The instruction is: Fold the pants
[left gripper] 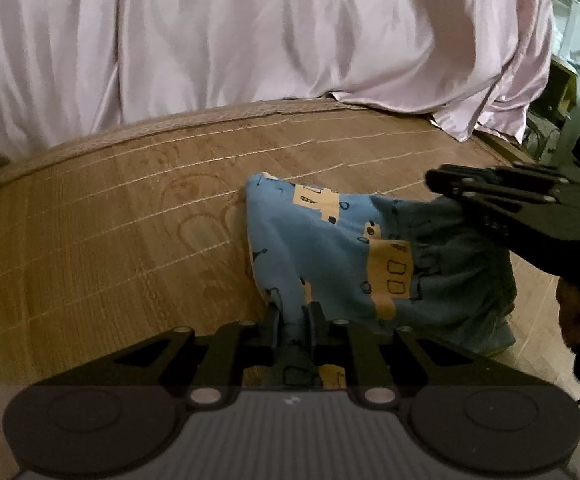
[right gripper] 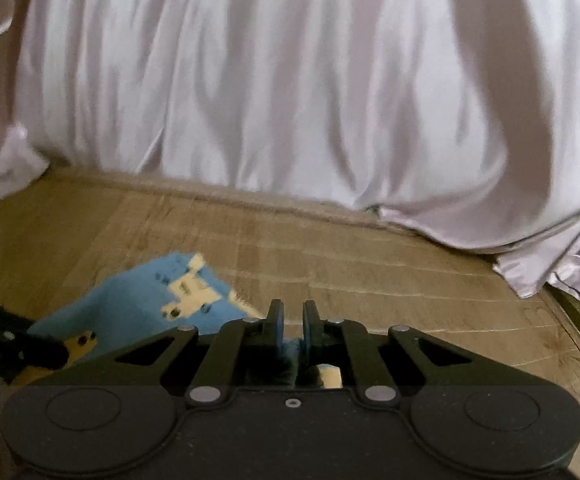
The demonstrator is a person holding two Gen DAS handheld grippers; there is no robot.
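1. Blue cotton pants with yellow vehicle print (left gripper: 341, 256) lie bunched on a tan woven bamboo bed mat (left gripper: 110, 216), at the left-wrist view's 4 o'clock.
2. Left hand-held gripper (left gripper: 294, 312), at 6 o'clock, is clenched on a pants fold.
3. Right hand-held gripper (right gripper: 290, 312) grasps blue pants fabric between nearly closed fingers.
4. Pale pink satin sheet (right gripper: 290, 80) drapes at 12 o'clock, behind the mat.

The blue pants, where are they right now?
The pants lie bunched on the brown mat, in front of the pale sheet; the left gripper and right gripper each pinch an edge.
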